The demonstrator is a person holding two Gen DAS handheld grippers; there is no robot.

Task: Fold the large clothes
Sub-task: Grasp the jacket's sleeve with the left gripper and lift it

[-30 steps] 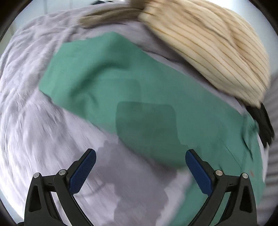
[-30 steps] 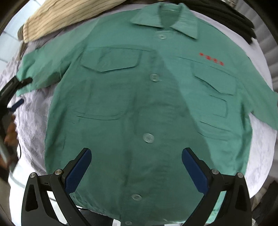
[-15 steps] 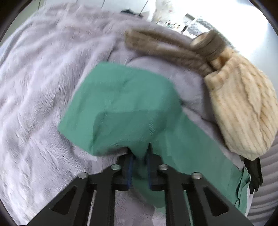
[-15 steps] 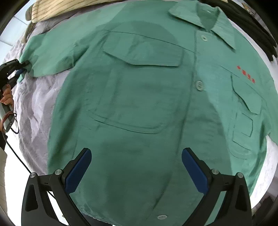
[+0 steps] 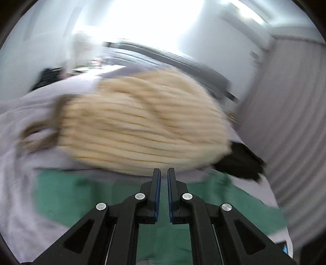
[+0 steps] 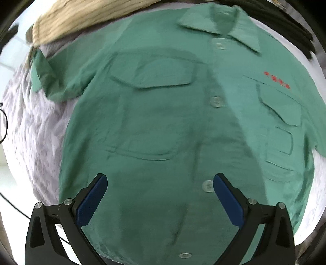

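Note:
A green button-up shirt (image 6: pixel 173 126) lies face up, spread on a pale lilac sheet (image 6: pixel 34 130), collar at the far side. Its left sleeve (image 6: pixel 51 81) is bunched and folded inward near the shoulder. My right gripper (image 6: pixel 160 195) is open and empty, hovering above the shirt's lower front. My left gripper (image 5: pixel 164 179) has its jaws nearly together with nothing visible between them; green fabric (image 5: pixel 81 195) lies below it. The left wrist view is blurred.
A cream ribbed knit sweater (image 5: pixel 142 126) lies just beyond the shirt, also showing in the right wrist view (image 6: pixel 85 18). A black garment (image 5: pixel 240 161) lies at the right of it. A grey panelled wall (image 5: pixel 289 122) stands to the right. A black cable (image 6: pixel 4 122) hangs at the left.
My left gripper closed on the sleeve, then swung up toward the sweater; the sleeve no longer shows between its jaws. The sleeve now lies folded inward. My right gripper stayed open above the shirt.

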